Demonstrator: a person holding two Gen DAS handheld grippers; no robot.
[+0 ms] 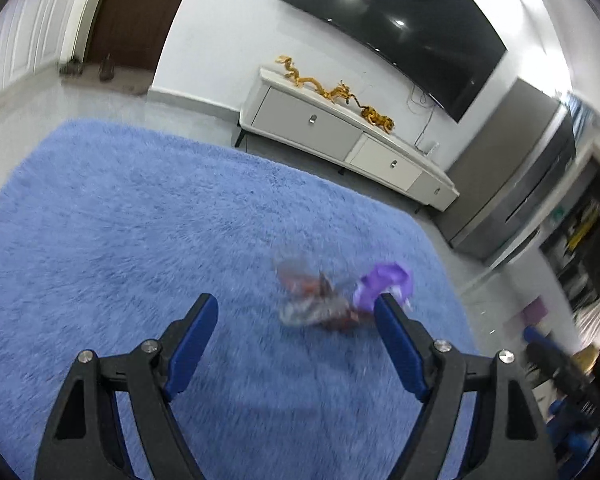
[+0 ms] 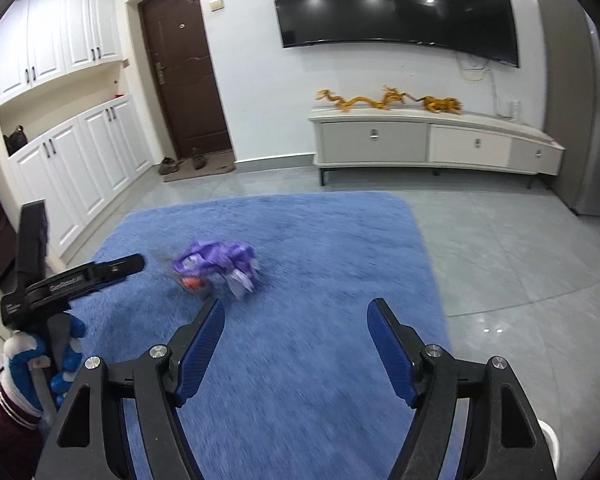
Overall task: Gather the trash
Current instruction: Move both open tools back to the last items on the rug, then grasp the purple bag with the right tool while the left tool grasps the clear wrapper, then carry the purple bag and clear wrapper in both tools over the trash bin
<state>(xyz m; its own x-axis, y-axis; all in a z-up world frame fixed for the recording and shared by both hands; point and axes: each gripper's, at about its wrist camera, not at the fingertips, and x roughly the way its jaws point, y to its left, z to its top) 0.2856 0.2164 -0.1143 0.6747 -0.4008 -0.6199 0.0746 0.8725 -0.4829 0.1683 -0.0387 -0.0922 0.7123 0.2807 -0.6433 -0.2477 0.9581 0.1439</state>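
Observation:
A crumpled purple wrapper (image 1: 384,282) lies on the blue shaggy rug (image 1: 140,220), touching a clear and reddish-brown wrapper (image 1: 312,300) beside it. My left gripper (image 1: 296,312) is open and empty, just short of this trash, its right finger near the purple wrapper. In the right wrist view the purple wrapper (image 2: 216,262) lies on the rug (image 2: 320,260) with an orange-red scrap (image 2: 192,283) under it. My right gripper (image 2: 296,314) is open and empty, a little short of the trash and to its right. The left gripper's body (image 2: 72,280) shows at the left, held by a gloved hand.
A white low TV cabinet (image 2: 432,140) with golden dragon figures (image 2: 388,100) stands against the far wall under a large TV (image 2: 392,4). Grey tile floor (image 2: 520,260) borders the rug. White cupboards (image 2: 80,168) and a brown door (image 2: 184,72) are at the left. A grey fridge (image 2: 576,100) stands at right.

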